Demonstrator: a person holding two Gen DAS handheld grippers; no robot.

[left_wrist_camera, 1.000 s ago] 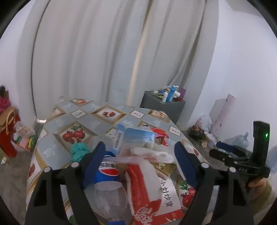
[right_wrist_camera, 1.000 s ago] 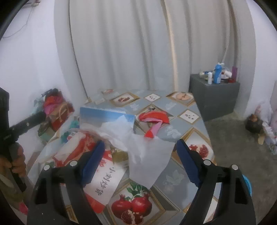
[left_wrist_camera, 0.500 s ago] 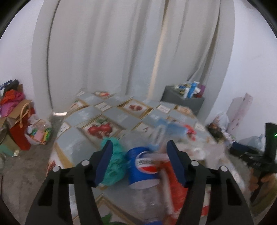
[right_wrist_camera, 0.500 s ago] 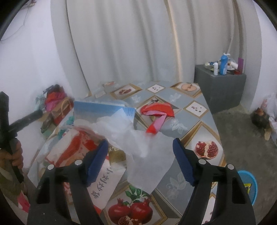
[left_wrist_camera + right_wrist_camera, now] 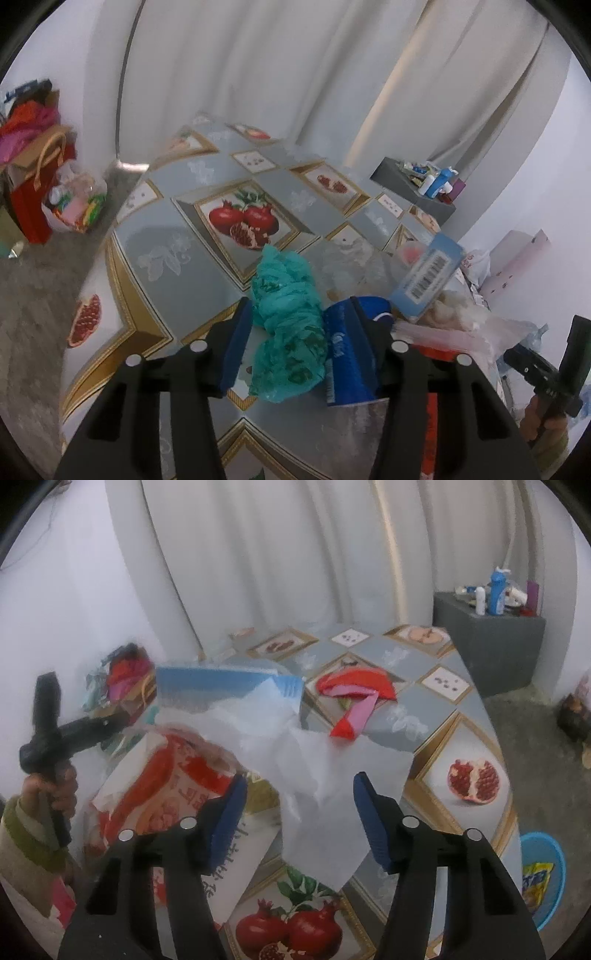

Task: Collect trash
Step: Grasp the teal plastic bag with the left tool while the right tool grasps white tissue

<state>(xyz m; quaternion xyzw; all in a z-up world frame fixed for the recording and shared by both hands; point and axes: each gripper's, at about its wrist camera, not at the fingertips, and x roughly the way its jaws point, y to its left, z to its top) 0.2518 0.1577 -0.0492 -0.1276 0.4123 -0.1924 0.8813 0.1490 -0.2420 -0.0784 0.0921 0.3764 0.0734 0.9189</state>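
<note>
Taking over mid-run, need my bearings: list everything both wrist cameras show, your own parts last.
crumpled plastic bag: 1, teal, on table between left claw's pads
bottle: 1, blue label, beside the bag
tissue sheet: 1, white, on table between right claw's pads
snack wrapper: 1, red-white, left of tissue
carton: 1, light blue, propped on pile
folded wrapper: 1, red-pink, mid-table
table: 1, grey pomegranate-print cloth
basin: 1, blue, on floor
left claw: closing, pads not pressing
right claw: closing, pads not pressing

bag [image 5: 288, 325] left of bottle [image 5: 347, 365] (touching), on table [image 5: 155, 258]
</note>
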